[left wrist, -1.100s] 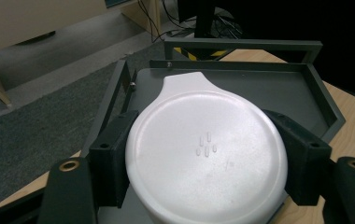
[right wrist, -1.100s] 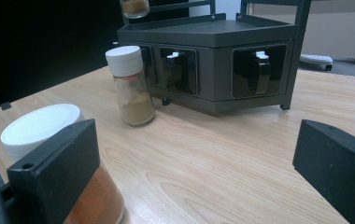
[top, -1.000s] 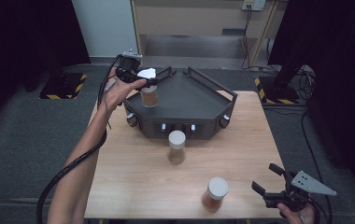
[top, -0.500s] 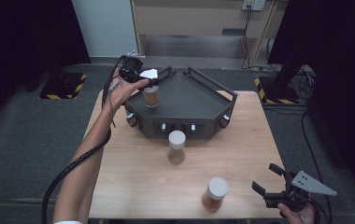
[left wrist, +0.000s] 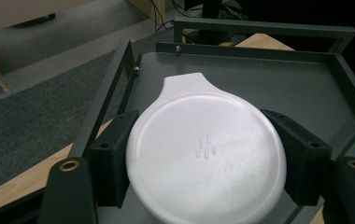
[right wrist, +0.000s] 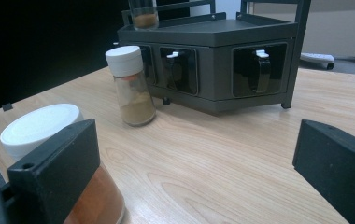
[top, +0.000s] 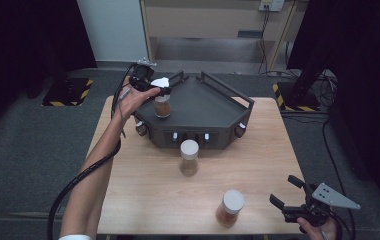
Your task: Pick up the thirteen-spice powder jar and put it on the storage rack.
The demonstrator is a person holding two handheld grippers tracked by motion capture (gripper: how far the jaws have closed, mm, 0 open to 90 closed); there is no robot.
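A spice jar (top: 162, 106) with brown powder and a white lid (left wrist: 206, 154) is at the left of the dark rack's top tray (top: 203, 100); whether it rests on the tray I cannot tell. My left gripper (top: 156, 86) is shut on that lid, one black pad (left wrist: 112, 156) on each side. A second white-lidded jar (top: 189, 157) stands on the table in front of the rack. A third, wider jar (top: 230, 207) stands near the front edge. My right gripper (top: 283, 191) is open to its right, apart from it, with that jar (right wrist: 40, 128) beside its left jaw.
The rack (right wrist: 213, 60) has a raised rail around its top and a row of clip slots across its front. The wooden table (top: 143, 190) has bare room at front left and right of the rack. A cable trails from the left gripper along the forearm.
The left hand with the jar has shifted very slightly toward the person over the rack's top. The right gripper and the two jars on the table have stayed put.
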